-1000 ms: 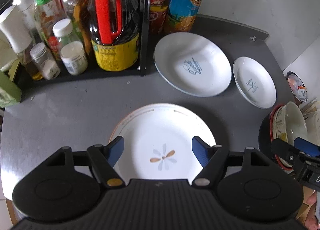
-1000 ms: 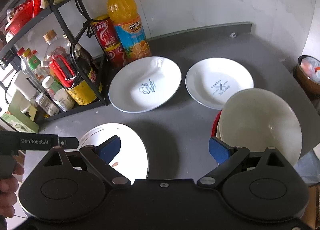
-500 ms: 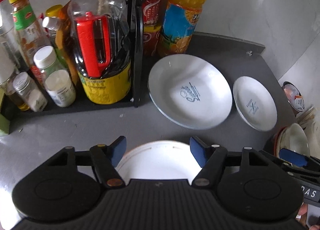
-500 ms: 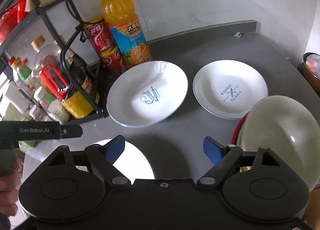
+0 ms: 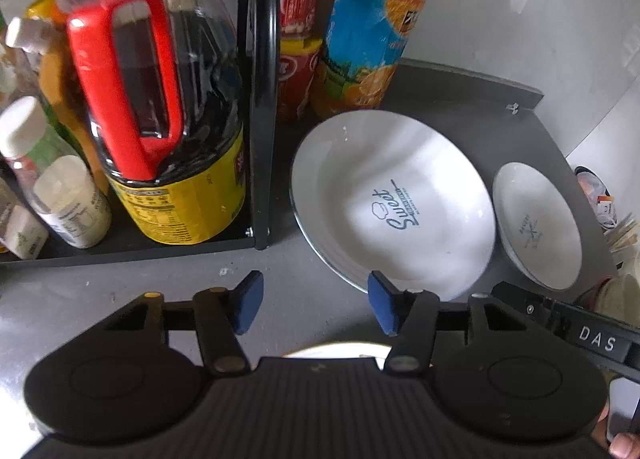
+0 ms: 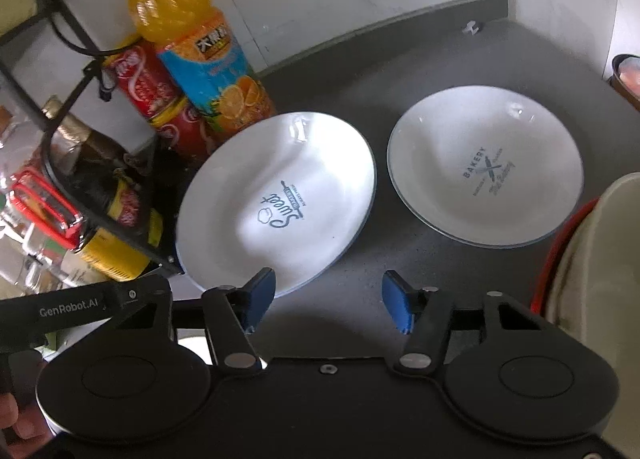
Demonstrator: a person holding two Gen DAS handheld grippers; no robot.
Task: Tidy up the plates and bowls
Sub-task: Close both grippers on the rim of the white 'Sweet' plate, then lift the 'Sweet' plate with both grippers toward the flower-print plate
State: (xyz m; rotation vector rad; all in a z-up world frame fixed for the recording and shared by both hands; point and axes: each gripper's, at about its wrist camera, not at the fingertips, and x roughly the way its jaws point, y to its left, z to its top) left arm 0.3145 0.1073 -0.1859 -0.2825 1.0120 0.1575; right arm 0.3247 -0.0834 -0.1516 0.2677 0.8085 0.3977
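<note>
Both tongs spread wide and empty above the grey table (image 6: 500, 71), left tongs (image 5: 312, 303) just short of the "Sweet" plate (image 5: 394, 199) ahead and slightly right, right tongs (image 6: 330, 299) facing its near rim, "Bakery" plate (image 6: 486, 169) farther right.

From my remote seat: a white plate (image 6: 280, 199) with dark-blue "Sweet" script and a thin blue-grey rim lies on the dark grey counter (image 6: 400, 99); at its 3 o'clock, a white plate (image 6: 484, 171) printed "Bakery". At 10 o'clock stands an orange drink bottle (image 6: 200, 47) with a blue label, beside red cans (image 6: 140, 79). I see blue pads (image 6: 260, 295) on black grippers.
</note>
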